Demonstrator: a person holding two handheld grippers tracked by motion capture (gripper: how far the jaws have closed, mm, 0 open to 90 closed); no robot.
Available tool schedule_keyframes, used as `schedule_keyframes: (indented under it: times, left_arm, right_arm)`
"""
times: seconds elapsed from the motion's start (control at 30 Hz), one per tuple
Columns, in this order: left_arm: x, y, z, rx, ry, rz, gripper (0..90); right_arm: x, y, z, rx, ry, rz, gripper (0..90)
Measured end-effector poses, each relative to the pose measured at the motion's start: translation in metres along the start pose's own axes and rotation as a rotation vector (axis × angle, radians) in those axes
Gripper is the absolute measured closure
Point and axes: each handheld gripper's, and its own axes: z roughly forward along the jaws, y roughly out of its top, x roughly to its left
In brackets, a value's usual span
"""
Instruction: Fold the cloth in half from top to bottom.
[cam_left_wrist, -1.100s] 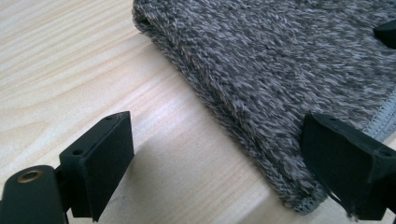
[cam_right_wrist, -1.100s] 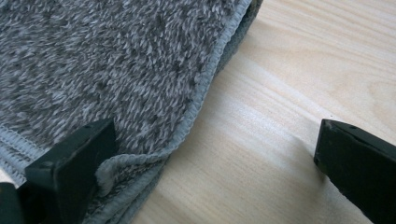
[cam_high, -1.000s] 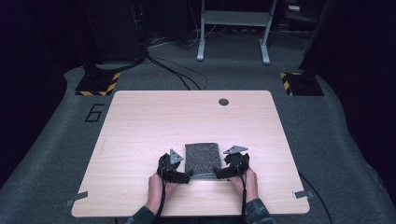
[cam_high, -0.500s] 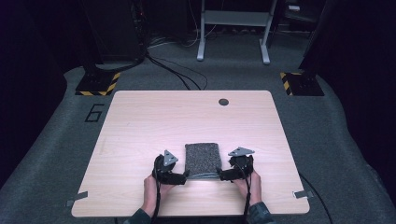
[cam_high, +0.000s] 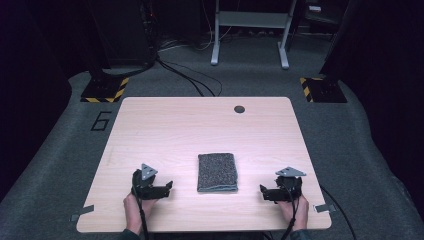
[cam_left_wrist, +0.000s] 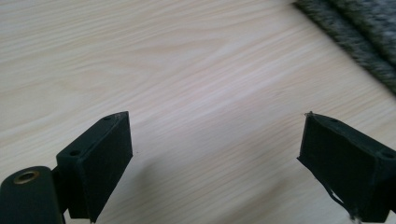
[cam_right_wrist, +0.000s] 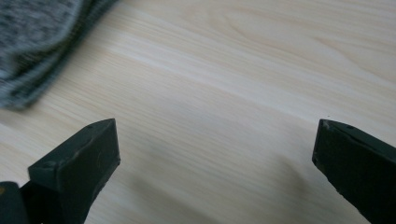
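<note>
Left tool (cam_high: 169, 187) and right tool (cam_high: 262, 191): jaws spread wide, holding nothing, above bare desk (cam_high: 200, 125). Folded grey cloth (cam_high: 217, 171) lies flat between them, untouched.

— Where does the high view sit?

— Above the table's (cam_high: 210, 125) near edge, facing forward and down – floor beyond at twelve o'clock.

— And the two gripper views?

— Each rides low, close over the wood, looking along its own jaws. The left one catches the folded grey cloth (cam_left_wrist: 359, 32) at one o'clock, the right one at ten (cam_right_wrist: 37, 42); the high view shares it (cam_high: 217, 171).
</note>
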Motion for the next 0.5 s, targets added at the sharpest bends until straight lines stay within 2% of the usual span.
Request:
schedule_keyframes:
  times: [0.03, 0.07, 0.13, 0.23, 0.3, 0.4, 0.5]
  left_arm:
    - [0.009, -0.005, -0.003, -0.007, 0.028, -0.026, 9.1]
    - [0.009, -0.005, -0.003, -0.007, 0.028, -0.026, 8.9]
    - [0.018, -0.010, -0.006, -0.002, 0.049, -0.040, 8.4]
    - [0.028, -0.016, -0.006, 0.008, 0.079, -0.057, 6.8]
    - [0.034, -0.017, -0.005, 0.041, 0.079, -0.065, 3.9]
    - [0.035, -0.017, -0.004, 0.041, 0.082, -0.067, 1.9]
    - [0.035, -0.017, -0.004, 0.045, 0.073, -0.070, 1.5]
  right_arm:
    - [-0.004, -0.004, -0.002, -0.002, -0.011, 0.012, 0.2]
    - [-0.004, -0.004, -0.002, -0.002, -0.011, 0.012, 0.2]
    - [-0.014, -0.011, -0.005, -0.004, -0.031, 0.016, 0.0]
    - [-0.021, -0.018, -0.009, 0.002, -0.055, 0.038, 0.0]
    - [-0.022, -0.020, -0.009, -0.010, -0.047, 0.034, 0.0]
    - [-0.022, -0.019, -0.008, -0.005, -0.027, 0.009, 0.0]
    - [-0.023, -0.019, -0.008, -0.009, -0.021, 0.010, 0.0]
